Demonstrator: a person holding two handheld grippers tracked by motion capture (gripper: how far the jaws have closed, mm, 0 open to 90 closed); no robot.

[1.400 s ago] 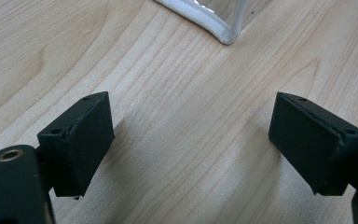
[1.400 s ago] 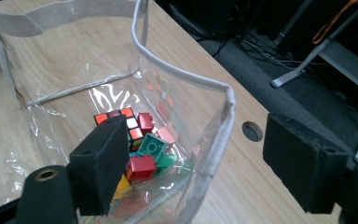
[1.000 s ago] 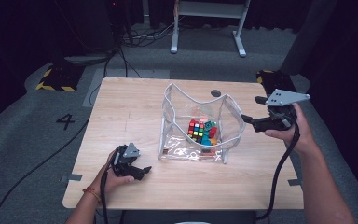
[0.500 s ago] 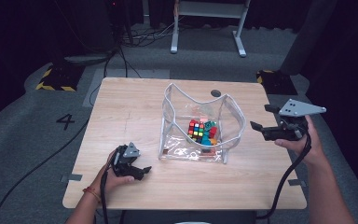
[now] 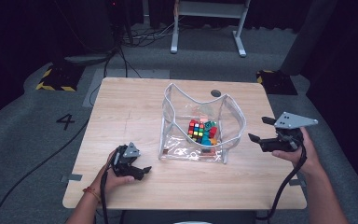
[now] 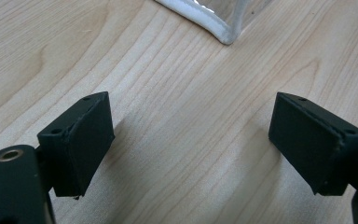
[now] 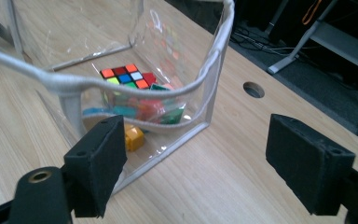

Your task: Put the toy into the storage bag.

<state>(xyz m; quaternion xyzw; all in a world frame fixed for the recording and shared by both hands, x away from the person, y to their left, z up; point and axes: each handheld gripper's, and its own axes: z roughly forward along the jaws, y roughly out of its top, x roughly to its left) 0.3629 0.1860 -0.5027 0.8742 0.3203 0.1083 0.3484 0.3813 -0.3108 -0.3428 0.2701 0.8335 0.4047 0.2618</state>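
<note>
The clear plastic bag (image 5: 200, 126) stands open-mouthed in the middle of the tabletop (image 5: 135, 107), its white-piped rim held up by its own stiff walls, which keeps the contents reachable from above. Inside, on the bag's floor, lie a colour-tiled puzzle cube (image 5: 196, 130) and a jumble of small bright blocks (image 5: 209, 136), gathered toward the side nearer the right hand-held gripper (image 5: 257, 129). That gripper hangs just beside the bag's right wall, its 2 jaws spread wide with nothing between them; in the right gripper view the bag's corner seam sits just ahead of them, which suggests it is placed to take hold of the rim or wall. The left hand-held gripper (image 5: 143, 171) rests low on the bare wood, near the bag's front left corner but apart from it, jaws likewise parted and empty, probably waiting to steady the bag.
</note>
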